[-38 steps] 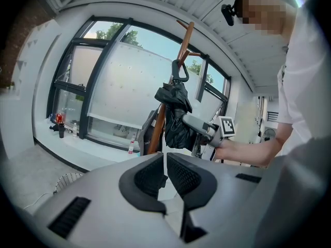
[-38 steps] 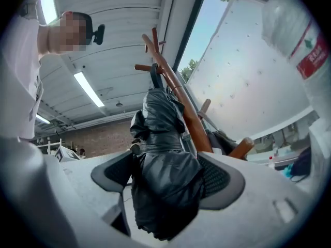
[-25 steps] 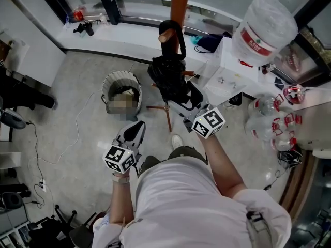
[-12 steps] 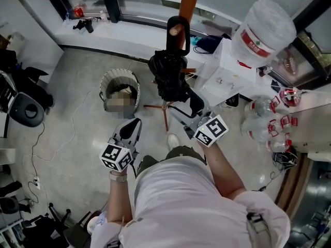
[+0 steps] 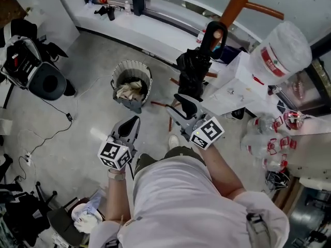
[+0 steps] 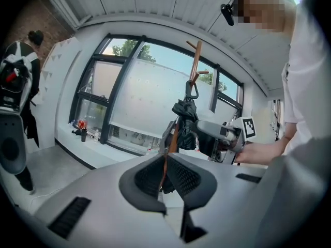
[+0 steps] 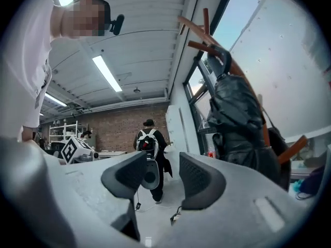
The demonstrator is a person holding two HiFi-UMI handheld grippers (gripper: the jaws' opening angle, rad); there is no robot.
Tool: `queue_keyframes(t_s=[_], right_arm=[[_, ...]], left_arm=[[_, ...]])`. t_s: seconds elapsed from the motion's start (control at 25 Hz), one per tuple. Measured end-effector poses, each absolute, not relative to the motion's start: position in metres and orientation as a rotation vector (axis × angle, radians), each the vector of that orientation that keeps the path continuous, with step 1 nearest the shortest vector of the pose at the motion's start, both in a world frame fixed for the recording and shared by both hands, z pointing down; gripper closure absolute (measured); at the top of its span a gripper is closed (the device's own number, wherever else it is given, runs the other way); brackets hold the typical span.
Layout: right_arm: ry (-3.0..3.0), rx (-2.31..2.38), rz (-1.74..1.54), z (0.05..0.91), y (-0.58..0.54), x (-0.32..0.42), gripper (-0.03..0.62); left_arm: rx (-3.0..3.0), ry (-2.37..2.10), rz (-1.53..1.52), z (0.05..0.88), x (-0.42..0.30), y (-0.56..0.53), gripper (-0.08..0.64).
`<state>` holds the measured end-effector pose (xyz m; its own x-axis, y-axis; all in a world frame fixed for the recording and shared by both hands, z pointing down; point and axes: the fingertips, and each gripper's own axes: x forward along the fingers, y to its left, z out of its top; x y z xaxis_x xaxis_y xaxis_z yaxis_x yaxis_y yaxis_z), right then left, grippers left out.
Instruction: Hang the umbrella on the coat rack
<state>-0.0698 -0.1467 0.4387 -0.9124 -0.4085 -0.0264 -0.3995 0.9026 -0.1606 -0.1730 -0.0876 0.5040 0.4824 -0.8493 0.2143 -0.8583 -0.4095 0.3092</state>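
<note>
The black folded umbrella [image 5: 192, 74] hung on the orange coat rack [image 5: 239, 1], its hooked handle [image 5: 214, 31] looped over a peg near the window and its bundled canopy dangling beside the pole. Just below it, the right tongs [image 5: 182, 106] pointed toward the canopy without gripping it; the right gripper view showed the umbrella [image 7: 238, 118] off to the side of the right tongs [image 7: 163, 179], whose jaws had just been closing and stood a modest gap apart with nothing between them. The left tongs [image 5: 135, 122] hovered further back over the grey floor [image 5: 77, 118], apart from the rack; the left gripper view showed the left tongs [image 6: 165, 175] drawn together to a thin slit and holding nothing, with the umbrella [image 6: 185, 112] well beyond them. A ribbed waste bin [image 5: 132, 81] sat on the floor to the left of the rack, a large water jug [image 5: 282, 48] stood to its right, and a backpack [image 5: 20, 56] rested on a chair at the far left.
</note>
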Motion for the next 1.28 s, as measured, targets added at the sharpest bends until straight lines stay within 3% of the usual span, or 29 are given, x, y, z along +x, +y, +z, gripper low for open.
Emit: queue_keyframes(t_s=[0.52, 1.28], right_arm=[[3.195, -0.193, -0.273, 0.468, -0.115, -0.159, 0.465], [3.222, 0.175, -0.312, 0.479, -0.066, -0.207, 0.491]], left_arm=[[2.150, -1.734, -0.037, 0.504, -0.233, -0.046, 0.557], [2.011, -1.965, -0.032, 0.491, -0.267, -0.006, 0.557]])
